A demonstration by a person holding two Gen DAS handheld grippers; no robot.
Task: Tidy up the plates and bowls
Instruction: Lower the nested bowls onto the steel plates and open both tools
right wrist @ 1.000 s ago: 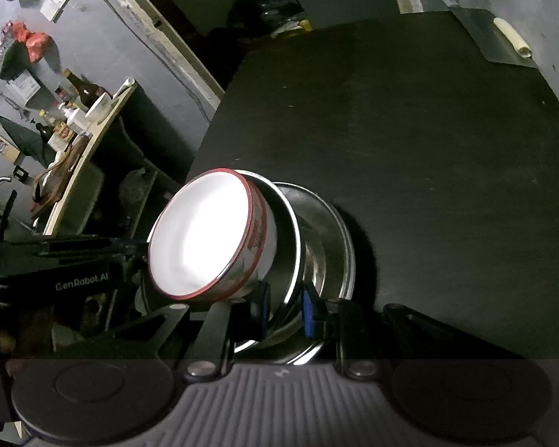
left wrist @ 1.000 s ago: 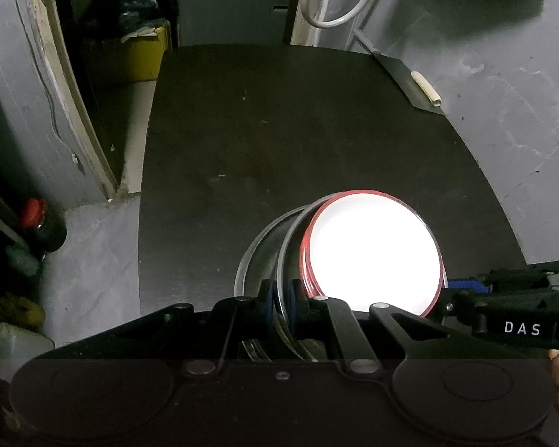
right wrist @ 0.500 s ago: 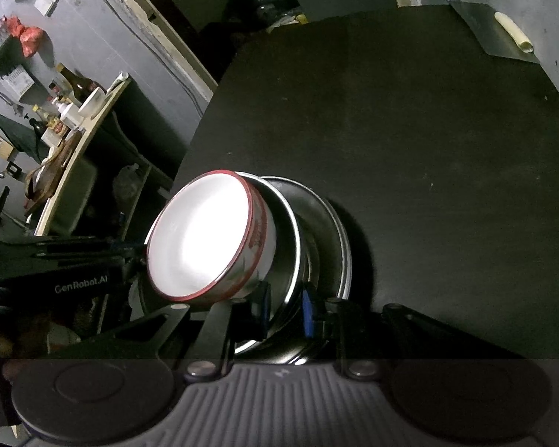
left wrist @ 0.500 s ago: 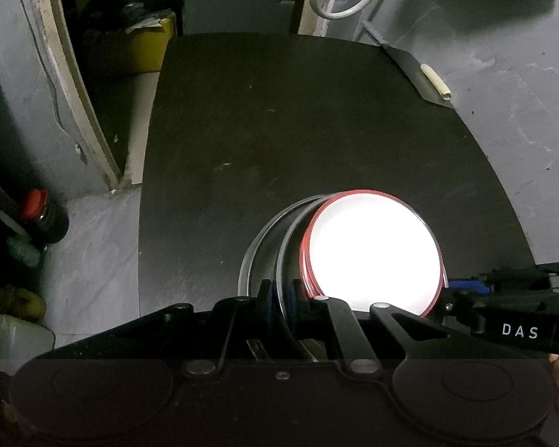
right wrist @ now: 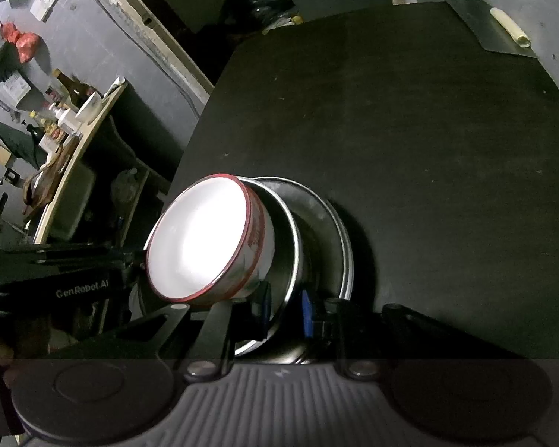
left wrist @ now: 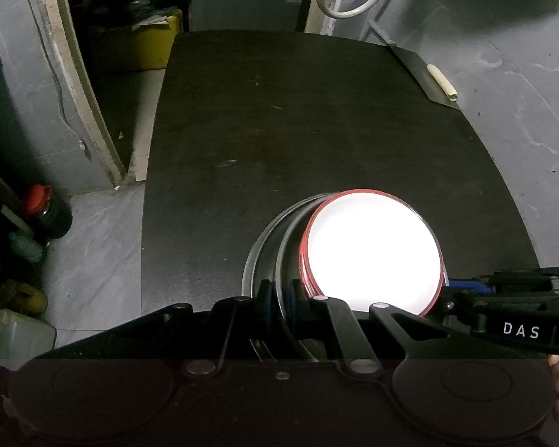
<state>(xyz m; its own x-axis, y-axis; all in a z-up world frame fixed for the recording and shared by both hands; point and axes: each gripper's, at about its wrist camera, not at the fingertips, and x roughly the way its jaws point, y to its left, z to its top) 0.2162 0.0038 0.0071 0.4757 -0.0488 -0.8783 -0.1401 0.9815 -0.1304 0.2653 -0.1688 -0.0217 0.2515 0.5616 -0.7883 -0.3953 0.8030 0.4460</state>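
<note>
slippage is the risk: left gripper [left wrist: 278, 295], low centre of its view, pinches only the thin rim of the shiny steel bowl [left wrist: 268, 246]; right gripper [right wrist: 285, 303] clamps that rim from the opposite side. inside, the red-rimmed white enamel bowl [right wrist: 205, 238] sits tilted and loose, over the near edge of the black table [left wrist: 316, 119], and could tip out.

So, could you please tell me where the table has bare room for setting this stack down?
The black table lies bare from the stack to its far edge and across its left side. The far right corner holds a cleaver; the near edge is crowded by both grippers.
</note>
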